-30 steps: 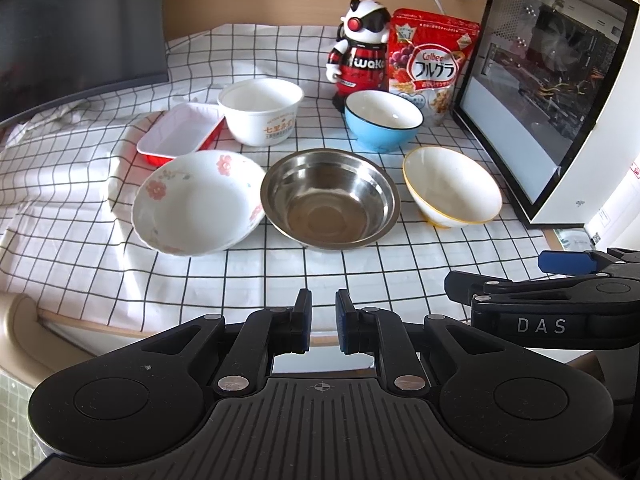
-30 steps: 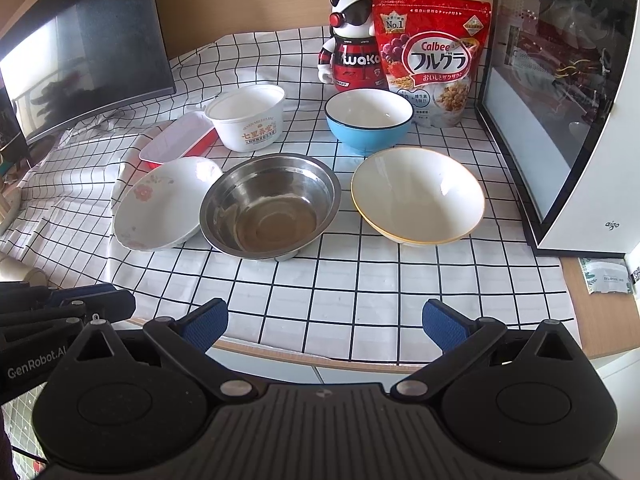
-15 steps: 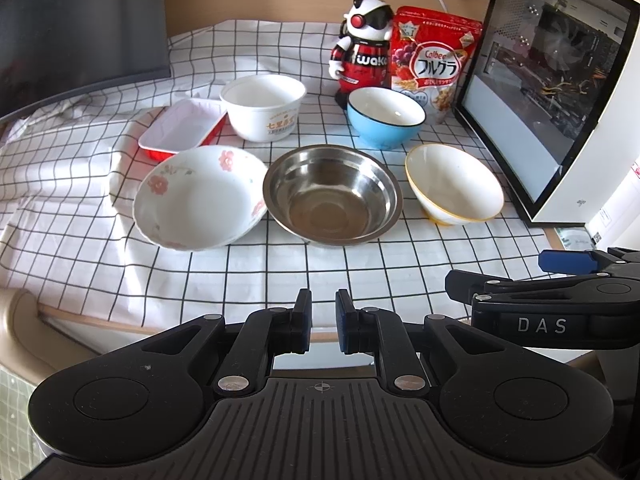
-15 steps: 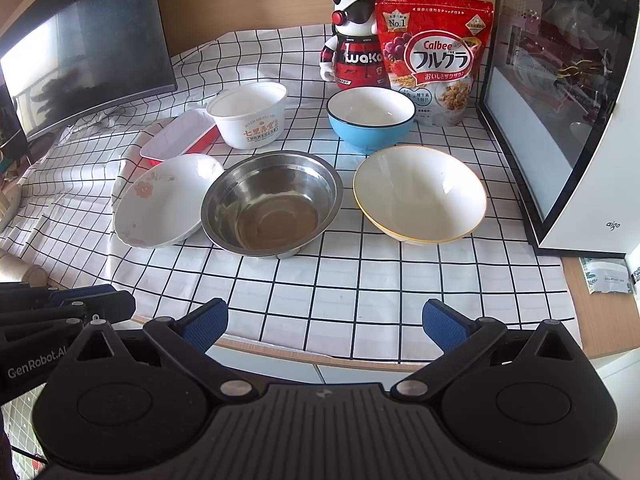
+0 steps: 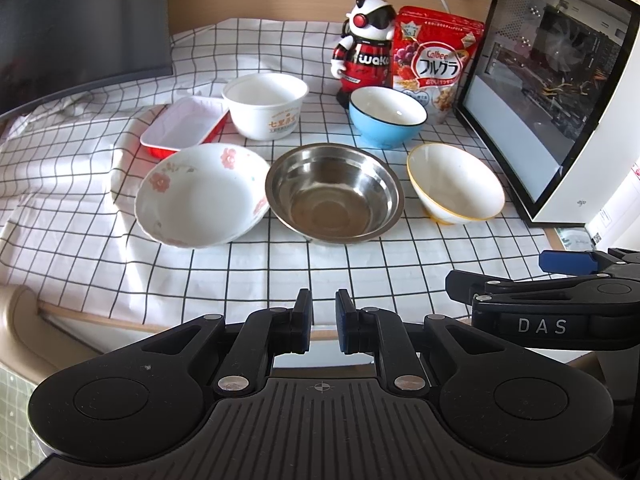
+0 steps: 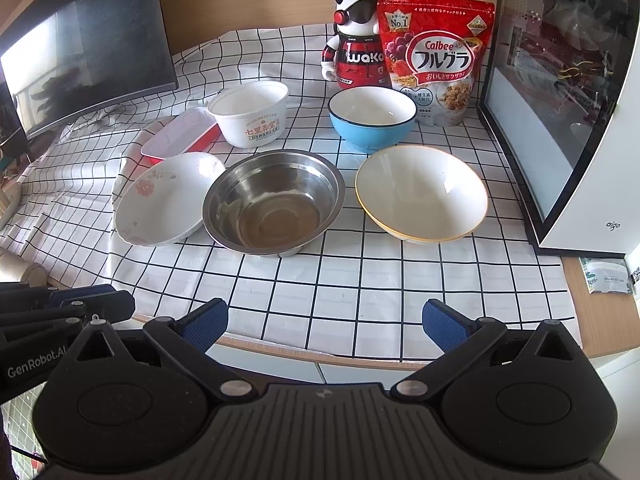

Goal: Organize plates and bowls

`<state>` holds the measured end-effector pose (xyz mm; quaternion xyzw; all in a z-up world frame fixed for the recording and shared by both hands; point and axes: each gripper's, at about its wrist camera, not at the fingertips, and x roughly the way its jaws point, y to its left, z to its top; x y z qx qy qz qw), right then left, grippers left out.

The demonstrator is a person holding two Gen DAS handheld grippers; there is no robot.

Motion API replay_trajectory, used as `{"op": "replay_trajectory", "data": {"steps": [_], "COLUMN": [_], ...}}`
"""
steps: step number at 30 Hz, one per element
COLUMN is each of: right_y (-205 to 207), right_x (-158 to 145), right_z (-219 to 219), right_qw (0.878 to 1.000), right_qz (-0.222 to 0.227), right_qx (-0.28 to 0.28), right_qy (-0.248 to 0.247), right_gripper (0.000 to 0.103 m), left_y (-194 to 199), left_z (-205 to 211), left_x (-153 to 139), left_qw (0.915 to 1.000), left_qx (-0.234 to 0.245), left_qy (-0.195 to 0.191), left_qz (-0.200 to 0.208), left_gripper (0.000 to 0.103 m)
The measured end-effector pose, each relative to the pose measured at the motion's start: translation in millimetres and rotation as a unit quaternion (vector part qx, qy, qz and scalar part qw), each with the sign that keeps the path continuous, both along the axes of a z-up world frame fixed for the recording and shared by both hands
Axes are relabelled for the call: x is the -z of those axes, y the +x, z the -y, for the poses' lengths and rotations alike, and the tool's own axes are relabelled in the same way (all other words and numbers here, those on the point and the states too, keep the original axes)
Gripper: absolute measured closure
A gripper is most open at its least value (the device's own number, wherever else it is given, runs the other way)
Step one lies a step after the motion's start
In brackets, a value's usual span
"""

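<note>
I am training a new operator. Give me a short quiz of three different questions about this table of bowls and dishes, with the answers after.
1. True or false: the steel bowl sits between the flowered bowl and the yellow-rimmed bowl.
2. Which gripper has its fingers wide apart? A) left gripper B) right gripper
3. Fill in: the rectangular dish beside the white tub has a ____ outer wall.

Key
1. True
2. B; the left one is shut on nothing.
3. Red
</note>
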<state>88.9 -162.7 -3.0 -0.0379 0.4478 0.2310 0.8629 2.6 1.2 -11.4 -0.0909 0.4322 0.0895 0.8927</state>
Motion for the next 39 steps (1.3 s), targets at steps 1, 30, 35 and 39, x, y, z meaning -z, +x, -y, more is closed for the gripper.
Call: {"op": "replay_trajectory", "data": {"steps": [1,30,35,39], "right_y": [0.3,13.7,18.3,26.7], "right_x": [0.0,-11.5,5.3,9.5], "right_z": [-0.1,-48.0,-78.0,-93.8], "right_qw": [1.0,0.997,0.998,0.996], "right_qz": [0.0,0.071,0.06,0.075], "right_qx": [0.0,-0.008,-0.011,-0.033], "right_qy": [0.0,0.034,-0.003,-0.024], "right_gripper": [0.0,0.0,0.0,0.0], "left_y": [0.3,11.4,9.2,16.3], "left_z": [0.1,-86.7,-134.1,-160.7], "left_x": [-0.1,2.6,12.8,30.9], "left_qw": [1.0,0.9963,0.9895,0.9863], "left_qx": [0.0,-0.033,-0.055,-0.082], "left_qy": [0.0,-0.075,-0.127,-0.138], "left_qz": [0.0,0.025,0.043,0.037], "left_gripper": [0.087,0.087,0.087,0.087]}}
